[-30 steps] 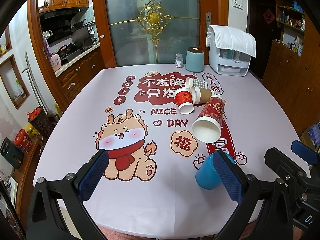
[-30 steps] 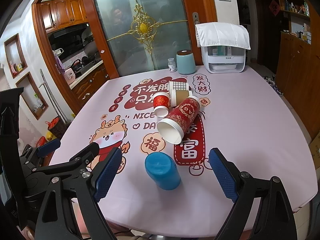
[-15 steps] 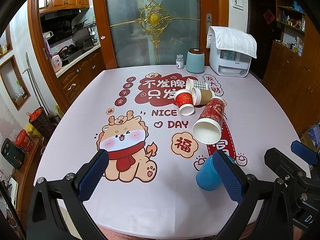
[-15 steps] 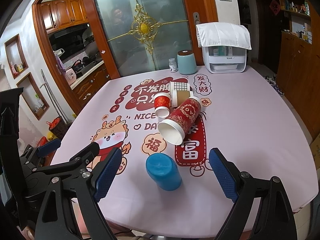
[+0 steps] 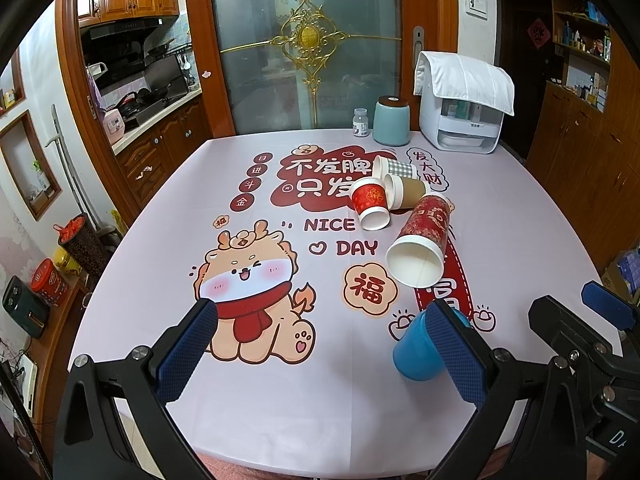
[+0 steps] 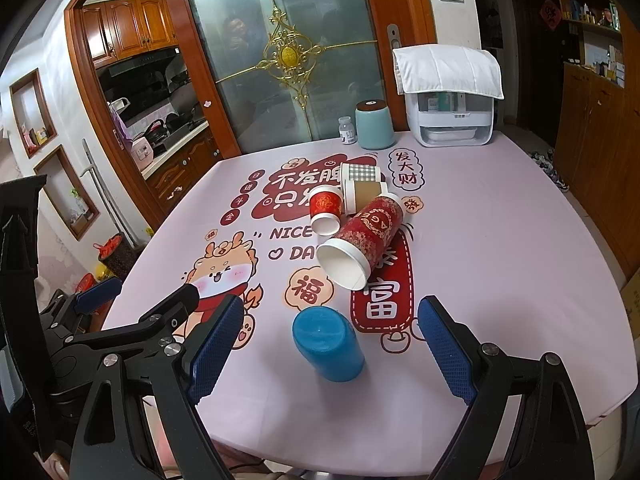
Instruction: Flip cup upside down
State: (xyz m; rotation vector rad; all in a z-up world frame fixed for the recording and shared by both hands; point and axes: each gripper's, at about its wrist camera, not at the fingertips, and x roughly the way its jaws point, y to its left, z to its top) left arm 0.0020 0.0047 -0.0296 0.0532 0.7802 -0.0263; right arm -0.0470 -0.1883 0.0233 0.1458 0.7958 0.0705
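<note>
A blue cup (image 6: 328, 344) stands upside down, closed base up, on the printed tablecloth near the front edge. It sits between the wide-open fingers of my right gripper (image 6: 332, 346), which do not touch it. In the left wrist view the blue cup (image 5: 416, 354) is partly hidden behind the right finger of my open, empty left gripper (image 5: 320, 354). A tall red paper cup (image 6: 360, 244) lies on its side behind it, mouth toward me.
A small red cup (image 6: 326, 212), a brown cup (image 6: 362, 196) and a checked cup (image 6: 360, 172) lie on their sides further back. A teal canister (image 6: 374, 124), a small bottle (image 6: 347, 130) and a white appliance (image 6: 452, 120) stand at the far edge.
Both views have shifted very slightly; the cups sit a little lower in frame. No cup moved and neither gripper changed its opening.
</note>
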